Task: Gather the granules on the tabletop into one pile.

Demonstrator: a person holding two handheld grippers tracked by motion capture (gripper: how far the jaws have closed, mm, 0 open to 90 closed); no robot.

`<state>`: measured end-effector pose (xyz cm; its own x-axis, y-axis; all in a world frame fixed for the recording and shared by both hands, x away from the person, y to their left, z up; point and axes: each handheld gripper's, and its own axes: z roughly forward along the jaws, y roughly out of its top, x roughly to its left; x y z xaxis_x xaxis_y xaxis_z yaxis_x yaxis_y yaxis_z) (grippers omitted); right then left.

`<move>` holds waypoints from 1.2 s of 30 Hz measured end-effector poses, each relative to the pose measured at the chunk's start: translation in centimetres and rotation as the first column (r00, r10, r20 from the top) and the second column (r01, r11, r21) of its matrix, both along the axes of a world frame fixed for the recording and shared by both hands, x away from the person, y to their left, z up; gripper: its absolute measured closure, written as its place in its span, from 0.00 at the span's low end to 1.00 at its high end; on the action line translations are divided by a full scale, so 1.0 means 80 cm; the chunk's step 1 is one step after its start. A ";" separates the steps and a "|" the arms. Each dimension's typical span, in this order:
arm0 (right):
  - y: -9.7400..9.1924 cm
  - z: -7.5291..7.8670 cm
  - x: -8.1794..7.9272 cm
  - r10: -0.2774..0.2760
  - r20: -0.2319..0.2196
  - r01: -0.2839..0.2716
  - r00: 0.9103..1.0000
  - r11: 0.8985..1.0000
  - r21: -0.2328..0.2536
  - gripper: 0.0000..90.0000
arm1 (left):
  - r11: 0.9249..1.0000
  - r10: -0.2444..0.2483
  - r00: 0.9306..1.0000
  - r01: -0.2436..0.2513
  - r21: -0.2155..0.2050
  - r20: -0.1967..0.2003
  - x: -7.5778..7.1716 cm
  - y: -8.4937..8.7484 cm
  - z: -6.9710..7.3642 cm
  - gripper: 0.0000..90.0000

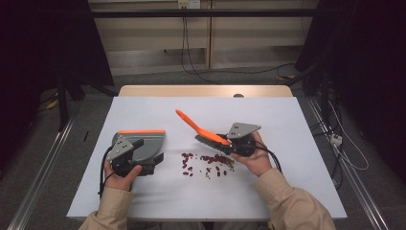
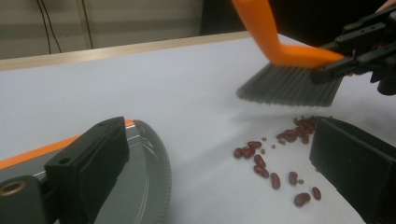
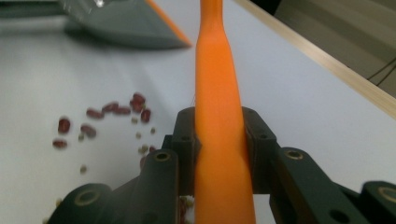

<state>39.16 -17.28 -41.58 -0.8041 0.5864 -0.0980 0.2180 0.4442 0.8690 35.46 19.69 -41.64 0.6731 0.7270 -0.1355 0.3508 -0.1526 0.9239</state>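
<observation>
Clamped between the black jaws of my right gripper [image 3: 219,154] is the orange back of a hand brush [image 3: 218,116], its flat sides pressed by both pads; the jaws are closed as far as the plastic lets them. Seen from above, the brush [image 1: 203,130] runs its long axis diagonally across the white table [image 1: 287,182], handle tip pointing up and away toward the far left, bristle end low beside my right hand [image 1: 258,155]. Its grey bristles [image 2: 289,86] hang downward, lifted just clear of the table, above the right end of a scatter of red beans [image 2: 275,158] mixed with a few small greenish ones.

To the left, well apart from the beans, lies a grey dustpan with an orange edge [image 1: 143,141], flat on the table. My left gripper [image 1: 125,155] sits over its near part. One jaw rests on the pan's grey surface, the other stands off to the side over the bare table, so these jaws are spread wide.
</observation>
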 end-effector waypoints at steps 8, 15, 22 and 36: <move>0.024 0.015 -0.003 -0.101 -0.085 0.113 0.991 0.981 0.155 0.79 | 1.000 0.003 1.000 -0.003 -0.007 0.008 -0.001 0.002 0.002 0.05; 0.052 0.012 -0.006 -0.124 -0.201 0.176 0.972 0.947 0.268 0.79 | 1.000 0.002 1.000 -0.002 -0.008 0.010 -0.001 0.003 0.002 0.05; 0.078 0.008 -0.017 -0.125 -0.284 0.217 0.951 0.922 0.321 0.79 | 1.000 0.003 1.000 -0.003 -0.011 0.011 -0.002 0.003 0.003 0.05; 0.117 -0.006 -0.031 -0.125 -0.353 0.253 0.927 0.904 0.344 0.79 | 1.000 0.004 1.000 -0.004 -0.011 0.018 -0.002 0.003 0.005 0.05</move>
